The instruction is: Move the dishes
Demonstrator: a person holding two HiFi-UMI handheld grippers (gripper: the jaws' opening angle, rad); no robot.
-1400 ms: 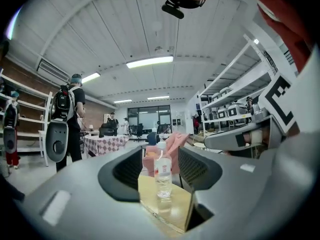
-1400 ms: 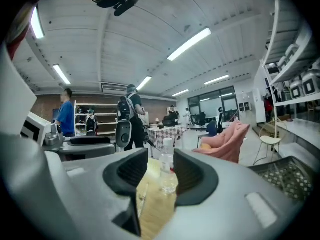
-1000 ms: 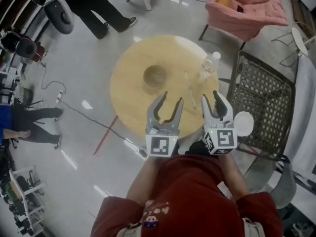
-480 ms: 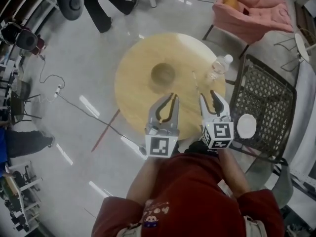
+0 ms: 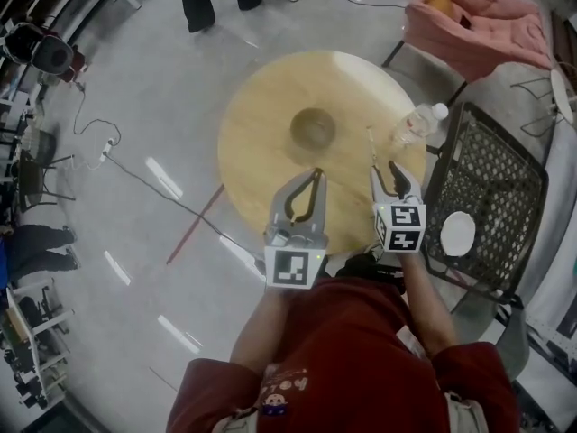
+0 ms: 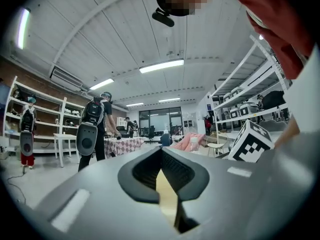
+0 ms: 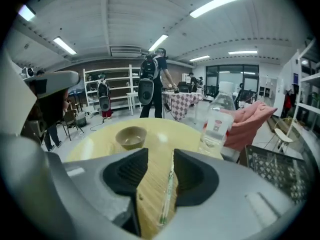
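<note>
Closing just now, left tool (image 5: 315, 175) holds nothing.

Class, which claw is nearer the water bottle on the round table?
Right. The right claw hovers just short of the water bottle; the left claw is farther to its left, in line with the bowl.

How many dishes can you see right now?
2: a bowl near the middle of the round table, a white plate on the black mesh chair beside it. Others may be hidden.
</note>
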